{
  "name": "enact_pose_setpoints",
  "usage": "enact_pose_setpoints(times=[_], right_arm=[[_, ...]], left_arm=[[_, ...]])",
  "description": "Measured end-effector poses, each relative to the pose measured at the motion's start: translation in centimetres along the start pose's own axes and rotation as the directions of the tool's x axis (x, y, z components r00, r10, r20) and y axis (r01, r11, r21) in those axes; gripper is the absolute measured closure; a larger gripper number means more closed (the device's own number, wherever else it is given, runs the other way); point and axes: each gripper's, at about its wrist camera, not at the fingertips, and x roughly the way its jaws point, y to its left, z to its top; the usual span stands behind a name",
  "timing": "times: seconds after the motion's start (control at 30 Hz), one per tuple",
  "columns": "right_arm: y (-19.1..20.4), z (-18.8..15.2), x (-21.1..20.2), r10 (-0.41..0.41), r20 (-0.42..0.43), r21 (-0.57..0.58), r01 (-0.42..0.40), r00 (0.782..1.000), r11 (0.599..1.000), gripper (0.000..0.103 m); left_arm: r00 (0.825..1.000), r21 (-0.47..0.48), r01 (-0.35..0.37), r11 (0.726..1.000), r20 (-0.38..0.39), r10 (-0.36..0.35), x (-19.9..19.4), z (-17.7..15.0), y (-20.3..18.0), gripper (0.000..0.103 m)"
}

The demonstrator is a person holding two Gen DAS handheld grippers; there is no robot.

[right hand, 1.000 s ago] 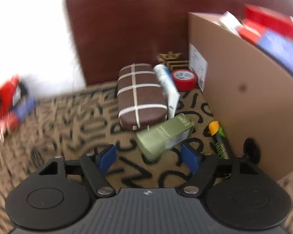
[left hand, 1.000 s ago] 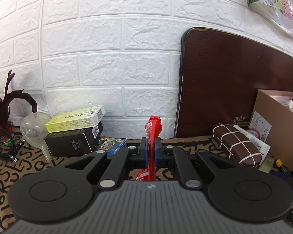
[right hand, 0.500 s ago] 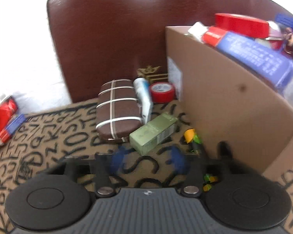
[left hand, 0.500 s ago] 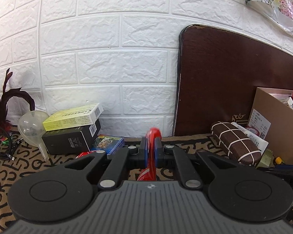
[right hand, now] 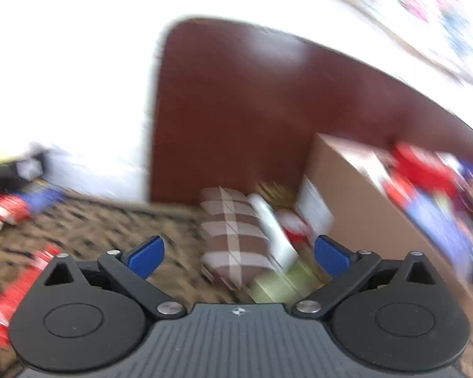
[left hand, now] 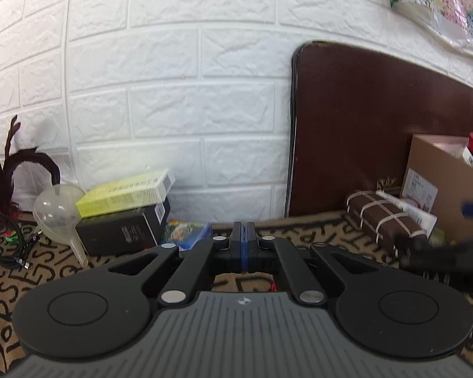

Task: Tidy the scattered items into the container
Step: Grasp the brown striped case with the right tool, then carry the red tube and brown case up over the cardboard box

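We see the box at far right on the patterned cloth, cut off by the frame edge, its red and blue contents blurred. Our left gripper is closed with nothing visible between its pads, well left of the box. Our right gripper is opening, nothing gripped; beyond it lie a brown case and green carton, smeared, beside the box.

Your left wrist view is sharp and evenly lit, with a glare patch on the brick wall left of centre and fisheye bending at the edges. Your right wrist view is motion-blurred, its wall blown out white at upper left.
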Motion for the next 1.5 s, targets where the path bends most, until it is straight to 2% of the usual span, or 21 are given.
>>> enact_pose_setpoints(times=[0.07, 0.17, 0.23, 0.4, 0.53, 0.67, 0.7, 0.73, 0.77, 0.8, 0.87, 1.0, 1.07, 1.17, 1.2, 1.3, 1.5], right_arm=[[-0.3, 1.1, 1.9, 0.06, -0.068, -0.008, -0.061, 0.996, 0.998, 0.001], [-1.7, 1.8, 4.9, 0.145, -0.166, 0.071, -0.135, 0.975, 0.988, 0.003], [-2.1, 1.7, 6.8, 0.146, -0.242, 0.081, -0.13, 0.959, 0.988, 0.003], [-2.5, 0.6, 9.0, 0.17, -0.322, 0.097, -0.147, 0.931, 0.984, 0.004], [-2.3, 0.2, 9.7, 0.181, -0.308, 0.126, -0.148, 0.934, 0.981, 0.0], [-1.8, 0.4, 10.4, 0.176, -0.297, 0.107, -0.15, 0.938, 0.983, 0.002], [-1.8, 0.4, 10.3, 0.174, -0.288, 0.099, -0.152, 0.942, 0.983, 0.008], [-2.0, 0.4, 10.1, 0.174, -0.281, 0.102, -0.151, 0.944, 0.983, 0.031], [-2.4, 0.5, 9.7, 0.191, -0.271, 0.12, -0.164, 0.943, 0.979, 0.042], [-2.7, 0.6, 9.3, 0.215, -0.265, 0.13, -0.186, 0.94, 0.974, 0.042], [-2.5, 0.2, 8.5, 0.219, -0.268, 0.082, -0.204, 0.938, 0.975, 0.042], [-2.1, -0.6, 5.8, 0.234, -0.22, 0.065, -0.225, 0.947, 0.972, 0.042], [-2.0, -1.0, 4.1, 0.245, -0.19, 0.056, -0.238, 0.951, 0.97, 0.042], [-2.0, -1.1, 2.1, 0.266, -0.146, 0.044, -0.263, 0.953, 0.964, 0.042], [-2.0, -0.7, 1.8, 0.272, -0.13, 0.043, -0.269, 0.953, 0.962, 0.042], [-2.6, 0.0, 0.3, 0.298, -0.091, 0.055, -0.294, 0.95, 0.954, 0.042], [-3.2, 0.6, -1.7, 0.312, -0.036, 0.059, -0.309, 0.949, 0.949, 0.042]], left_arm=[[1.0, 0.016, 0.001, 1.0, -0.021, 0.0, 0.0, -0.5, 0.4, 0.1], [0.999, 0.026, -0.007, 1.0, -0.049, 0.009, 0.1, -1.1, 1.2, 0.099], [0.998, 0.015, -0.016, 1.0, -0.056, 0.016, 0.1, -1.2, 2.0, 0.098], [0.998, 0.0, -0.002, 1.0, -0.068, 0.002, 0.0, -1.3, 3.3, 0.089], [0.998, 0.019, -0.014, 1.0, -0.063, 0.016, -0.2, -1.1, 3.4, 0.084], [0.997, 0.038, -0.017, 0.999, -0.076, 0.019, 0.0, -1.0, 3.3, 0.083], [0.996, 0.048, -0.017, 0.999, -0.083, 0.021, 0.1, -1.0, 3.1, 0.083], [0.996, 0.059, -0.034, 0.998, -0.083, 0.039, 0.1, -1.1, 2.9, 0.083], [0.996, 0.072, -0.039, 0.997, -0.08, 0.044, 0.1, -1.2, 2.7, 0.082], [0.996, 0.084, -0.035, 0.996, -0.081, 0.042, 0.0, -1.3, 2.4, 0.08], [0.995, 0.105, -0.021, 0.994, -0.094, 0.031, 0.0, -1.5, 1.7, 0.077], [0.996, 0.152, 0.002, 0.988, -0.09, 0.012, -0.6, -2.4, 0.0, 0.077], [0.995, 0.184, 0.004, 0.983, -0.099, 0.015, -0.8, -3.0, -0.9, 0.073], [0.991, 0.235, 0.007, 0.972, -0.132, 0.025, -0.2, -3.7, -2.4, 0.061], [0.991, 0.248, 0.003, 0.969, -0.134, 0.031, -0.1, -3.9, -2.8, 0.054], [0.989, 0.296, -0.028, 0.955, -0.13, 0.069, 0.3, -3.9, -4.0, 0.023], [0.98, 0.382, -0.043, 0.923, -0.164, 0.114, 1.8, -3.9, -5.8, 0.022]])
